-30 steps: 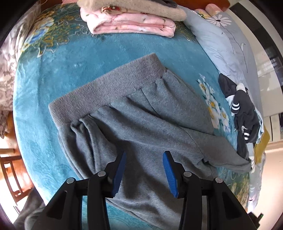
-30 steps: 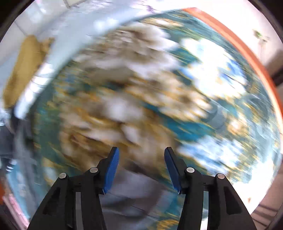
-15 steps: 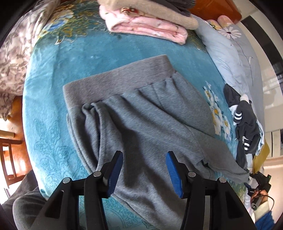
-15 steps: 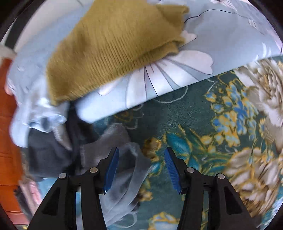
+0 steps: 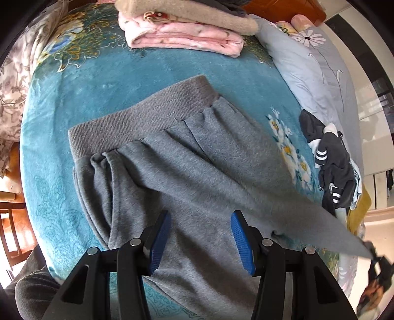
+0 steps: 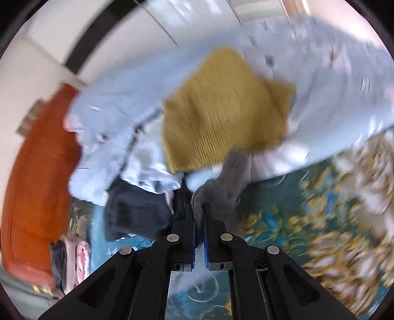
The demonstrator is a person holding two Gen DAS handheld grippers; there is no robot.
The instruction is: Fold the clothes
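1. Left wrist view: the grey sweatpants [image 5: 197, 169] are lying across the middle of the teal floral blanket [image 5: 73, 98] that is covering the bed, with the ribbed waistband [image 5: 140, 115] facing the far edge.
2. The left gripper [image 5: 200, 241] is hovering over the lower part of the pants with its jaws spread wide and nothing between the blue pads [image 5: 160, 241].
3. One pant leg [image 5: 320, 221] is stretching in a taut line toward the bed's right edge, where the right gripper [image 5: 376, 265] is showing only as a blurred dark shape.
4. A folded pile is sitting at the far edge: a pink garment [image 5: 184, 39] with a beige one [image 5: 197, 14] resting on top.
5. A dark striped garment [image 5: 332, 167] is lying crumpled near the right edge, beside a pale blue quilt [image 5: 315, 64] printed with daisies.
6. No writing or labels are legible in either view.
7. Right wrist view: the right gripper [image 6: 199, 216] is clenching a bunch of grey fabric [image 6: 221, 187], its jaws nearly closed on the cloth.
8. This view is motion-blurred, so details are uncertain; a mustard knit [image 6: 221, 110] seems to be resting on the pale blue quilt [image 6: 332, 86], with dark clothing [image 6: 138, 209] heaped just beside it.
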